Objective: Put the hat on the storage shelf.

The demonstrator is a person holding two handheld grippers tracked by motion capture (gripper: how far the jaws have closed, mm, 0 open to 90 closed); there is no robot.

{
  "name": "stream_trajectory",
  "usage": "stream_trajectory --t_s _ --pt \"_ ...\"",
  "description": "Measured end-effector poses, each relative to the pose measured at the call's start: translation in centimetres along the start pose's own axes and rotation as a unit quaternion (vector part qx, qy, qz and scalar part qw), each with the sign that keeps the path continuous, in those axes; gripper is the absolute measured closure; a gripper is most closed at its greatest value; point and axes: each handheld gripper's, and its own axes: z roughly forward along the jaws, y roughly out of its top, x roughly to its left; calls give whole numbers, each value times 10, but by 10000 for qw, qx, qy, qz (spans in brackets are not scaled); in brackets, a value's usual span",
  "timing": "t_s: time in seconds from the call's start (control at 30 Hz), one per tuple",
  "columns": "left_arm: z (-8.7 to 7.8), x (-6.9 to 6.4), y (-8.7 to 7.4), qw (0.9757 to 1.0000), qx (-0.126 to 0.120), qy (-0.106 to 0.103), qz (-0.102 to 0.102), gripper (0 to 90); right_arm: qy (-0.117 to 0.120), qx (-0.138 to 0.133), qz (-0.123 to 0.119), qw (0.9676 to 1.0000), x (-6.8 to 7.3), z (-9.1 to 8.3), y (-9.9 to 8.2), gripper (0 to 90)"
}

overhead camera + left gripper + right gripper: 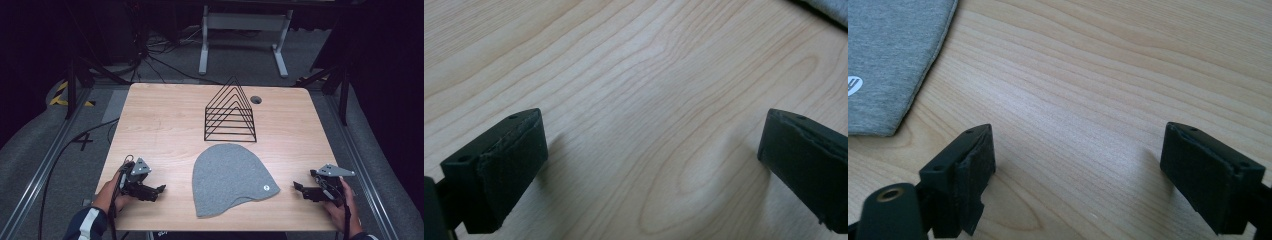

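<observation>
**Grey Cap Lay Flat Between Two Released Grippers**

A dark room with a grey floor, loose cables and a white frame stand surrounded a pale wooden desk (165, 120) with rounded corners. On that desk, the largest thing was a grey beanie cap (230, 177), spread flat near the front edge, roughly midway between the person's two hands, with a small round white logo near its right lower corner. Behind it, toward the far edge, stood a black wire rack (230, 112) of triangular loops, apart from the cap. Just beside the rack's far right corner, a small round cable hole (256, 99) sat in the desk top.

The left gripper (159, 190) rested low over the desk to the left of the cap, near it but not touching; its jaws stood wide apart with only bare wood between them. The right gripper (298, 186) sat to the right of the cap, likewise apart from it, its jaws released and holding nothing. In the right gripper view, the cap's hemmed edge (923, 75) lay off to the upper left.
</observation>
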Motion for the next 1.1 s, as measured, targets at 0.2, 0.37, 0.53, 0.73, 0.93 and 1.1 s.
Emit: stream_trajectory --t_s 0.2,0.37,0.53,0.73,0.93,1.1 --pt "1 -3 1 10000 4 29 -37 0 -1 5 0 10000 0 0 0 142" --pt "1 -3 1 10000 27 30 -45 0 39 39 -42 10000 1 2 2 113" --pt "2 -8 6 9994 139 -207 258 4 257 48 -255 9993 -2 4 4 113" --pt "4 -12 12 9979 165 -383 490 53 402 267 -407 9980 -6 8 12 113" --pt "6 -22 22 9969 142 -405 662 188 427 250 -381 9981 -6 14 20 184" --pt "8 -40 33 9955 -103 -473 818 244 839 184 -740 9935 3 13 33 242"
